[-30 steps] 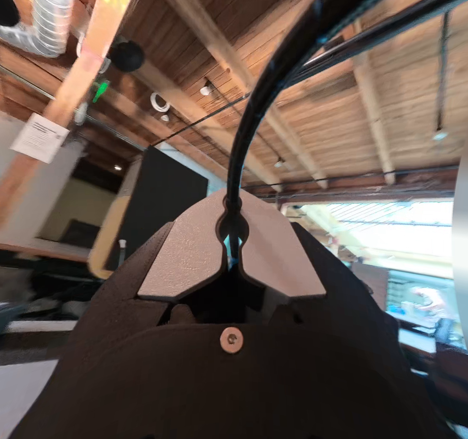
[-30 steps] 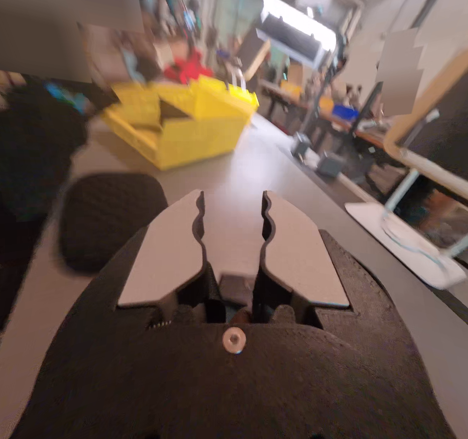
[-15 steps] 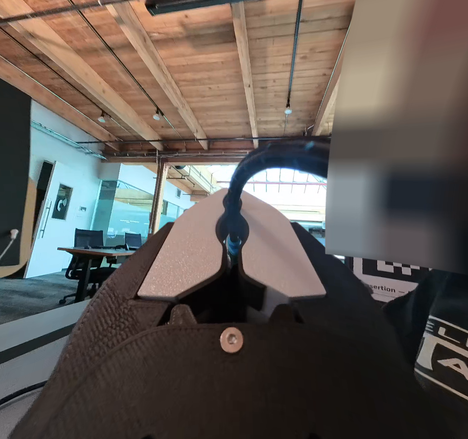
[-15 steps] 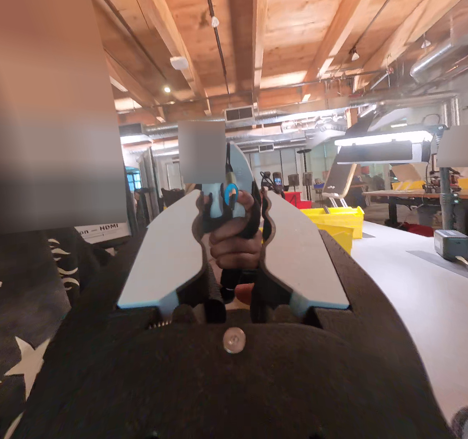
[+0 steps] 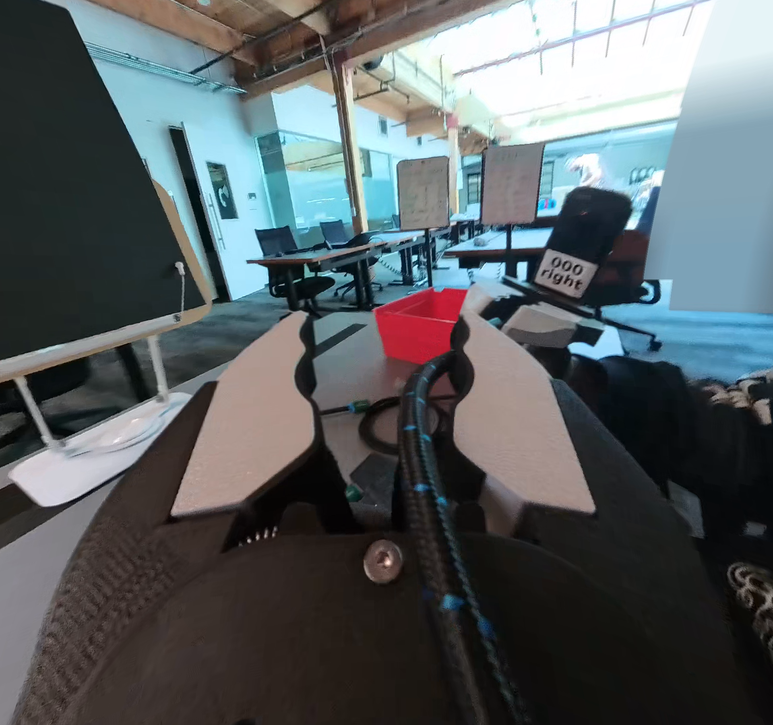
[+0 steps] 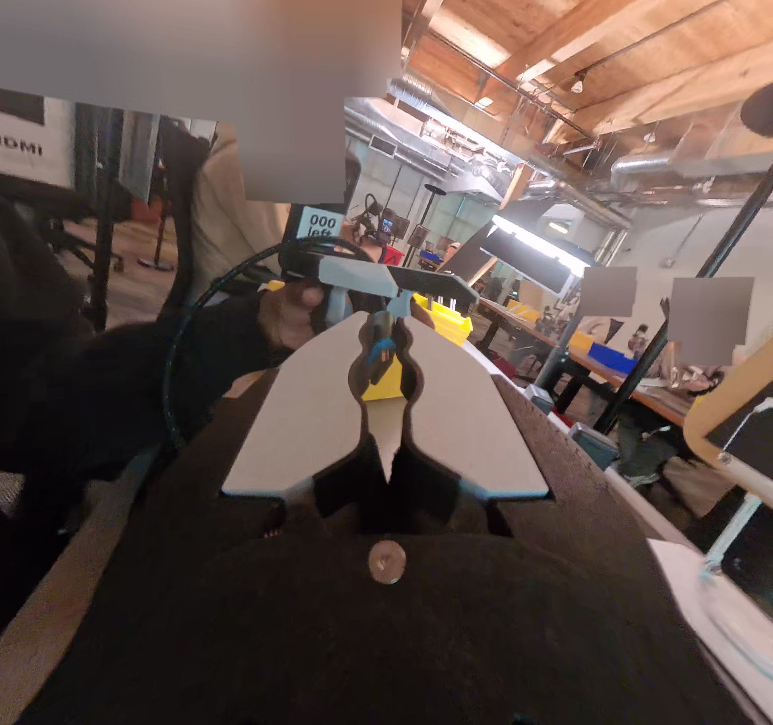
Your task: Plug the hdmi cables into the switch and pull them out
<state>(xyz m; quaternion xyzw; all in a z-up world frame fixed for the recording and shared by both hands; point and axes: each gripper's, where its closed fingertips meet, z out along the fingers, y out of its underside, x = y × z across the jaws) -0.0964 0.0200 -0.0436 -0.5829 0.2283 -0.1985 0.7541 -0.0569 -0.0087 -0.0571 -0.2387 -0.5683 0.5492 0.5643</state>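
Two wrist cameras look along hand-held grippers above a grey worktop in an open workshop. The left gripper has its jaws spread wide, released; a black braided HDMI cable with blue flecks lies loose through the gap and over the gripper's body, unclamped. The right gripper has its jaws clenched on the cable's plug, black with a blue band, held up in the air. A red bin stands toward the worktop's far edge; a second dark cable is coiled on the surface below the jaws. No switch shows in either view.

Risk, as a judgement: the slack cable draped on the left gripper could snag and tug the plug askew in the right jaws, spoiling alignment at the port.

Each gripper carries a small white label with printed text, and a white sign hangs behind the person.
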